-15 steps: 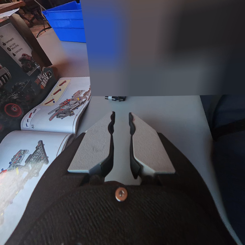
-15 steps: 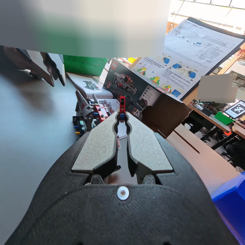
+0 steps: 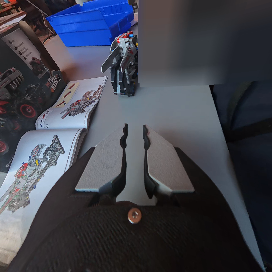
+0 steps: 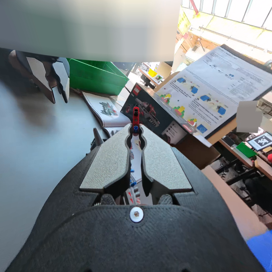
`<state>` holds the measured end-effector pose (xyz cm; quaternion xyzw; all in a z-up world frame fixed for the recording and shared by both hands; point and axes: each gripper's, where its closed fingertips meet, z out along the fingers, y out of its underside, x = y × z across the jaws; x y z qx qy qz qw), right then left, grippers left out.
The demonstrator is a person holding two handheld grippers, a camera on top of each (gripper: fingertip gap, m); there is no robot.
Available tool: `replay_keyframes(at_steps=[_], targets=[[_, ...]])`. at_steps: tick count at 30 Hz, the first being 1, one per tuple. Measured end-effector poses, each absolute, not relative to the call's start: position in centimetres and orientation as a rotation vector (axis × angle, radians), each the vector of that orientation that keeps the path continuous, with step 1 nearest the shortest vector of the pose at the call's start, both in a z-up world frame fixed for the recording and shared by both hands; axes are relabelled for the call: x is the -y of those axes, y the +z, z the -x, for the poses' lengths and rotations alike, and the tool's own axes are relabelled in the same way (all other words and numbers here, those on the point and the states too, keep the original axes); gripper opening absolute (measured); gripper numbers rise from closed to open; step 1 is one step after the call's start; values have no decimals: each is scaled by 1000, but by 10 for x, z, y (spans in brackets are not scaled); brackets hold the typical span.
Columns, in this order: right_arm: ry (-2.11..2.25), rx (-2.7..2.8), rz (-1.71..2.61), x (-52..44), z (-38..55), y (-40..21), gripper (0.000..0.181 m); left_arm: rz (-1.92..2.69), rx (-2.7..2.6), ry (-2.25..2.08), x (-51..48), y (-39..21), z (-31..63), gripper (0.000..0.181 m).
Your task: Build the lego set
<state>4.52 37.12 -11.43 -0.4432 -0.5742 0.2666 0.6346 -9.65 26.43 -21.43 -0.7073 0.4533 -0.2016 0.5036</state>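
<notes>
Grippers hover over a grey table (image 3: 169, 111): the right gripper (image 4: 135, 130) pinches a red Lego beam (image 4: 135, 117) upright at its fingertips, the left gripper (image 3: 135, 128) empty with jaws apart, facing the part-built model (image 3: 123, 66) standing beside the open instruction booklet (image 3: 70, 106).

My left gripper (image 3: 135, 128) has two flat, pale grey fingers (image 3: 106, 161) with a grainy face, edged in black with wavy notched inner rims. They sit in a black ribbed body fixed by one brass-toned hex screw (image 3: 134, 215). My right gripper (image 4: 135, 126) is built the same: speckled grey fingers (image 4: 160, 160), black scalloped edges, a woven-looking black shell, a silver hex screw (image 4: 136, 214) and a small spring (image 4: 97, 204) at the left finger's base.
</notes>
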Motion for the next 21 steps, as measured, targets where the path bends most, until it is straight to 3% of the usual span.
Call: replay_keyframes(at_steps=[9, 21], targets=[[493, 1501, 926, -365, -9, -97, 5, 1722, -1092, -490, -260, -215, 108, 17], [521, 2012, 1130, -303, -5, -183, 5, 1723, -1212, -391, -256, -229, 99, 18]])
